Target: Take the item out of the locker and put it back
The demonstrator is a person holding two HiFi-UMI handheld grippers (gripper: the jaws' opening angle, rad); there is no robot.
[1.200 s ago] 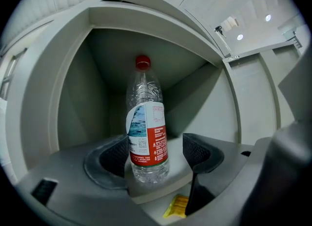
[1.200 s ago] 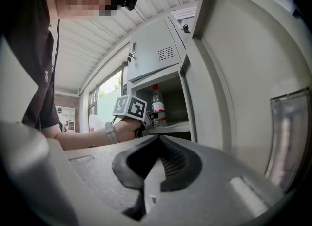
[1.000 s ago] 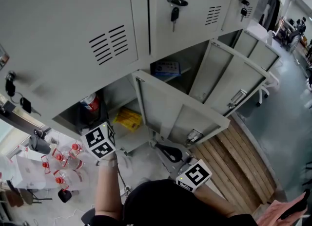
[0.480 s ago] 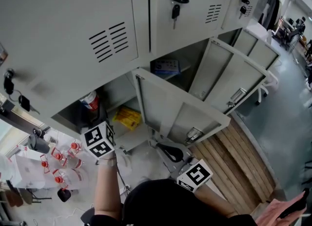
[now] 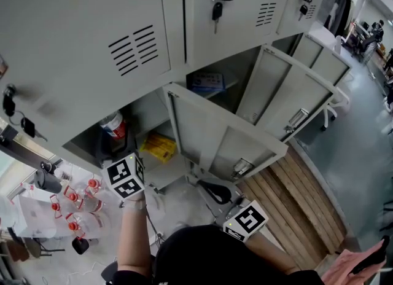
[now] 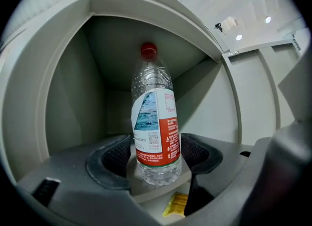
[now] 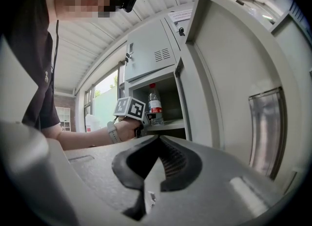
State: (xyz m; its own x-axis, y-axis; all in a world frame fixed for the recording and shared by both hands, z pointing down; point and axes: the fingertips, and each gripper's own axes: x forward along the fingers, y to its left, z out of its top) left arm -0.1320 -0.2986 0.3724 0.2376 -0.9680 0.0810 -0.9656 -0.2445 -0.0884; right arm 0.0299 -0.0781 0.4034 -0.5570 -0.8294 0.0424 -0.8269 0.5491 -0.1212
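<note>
Head view: at lower left, the left gripper (image 5: 126, 176) reaches into the open locker (image 5: 73, 50), where the bottle (image 5: 113, 127) stands on a shelf. The right gripper (image 5: 244, 221) hangs at lower centre.

Left gripper view: the bottle stands upright mid-frame between jaws that have just been opening; they are spread wide and not squeezing it.

Right gripper view: its jaws are closed together with nothing between them.

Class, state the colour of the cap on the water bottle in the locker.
Red. The cap shows best in the left gripper view.
</note>
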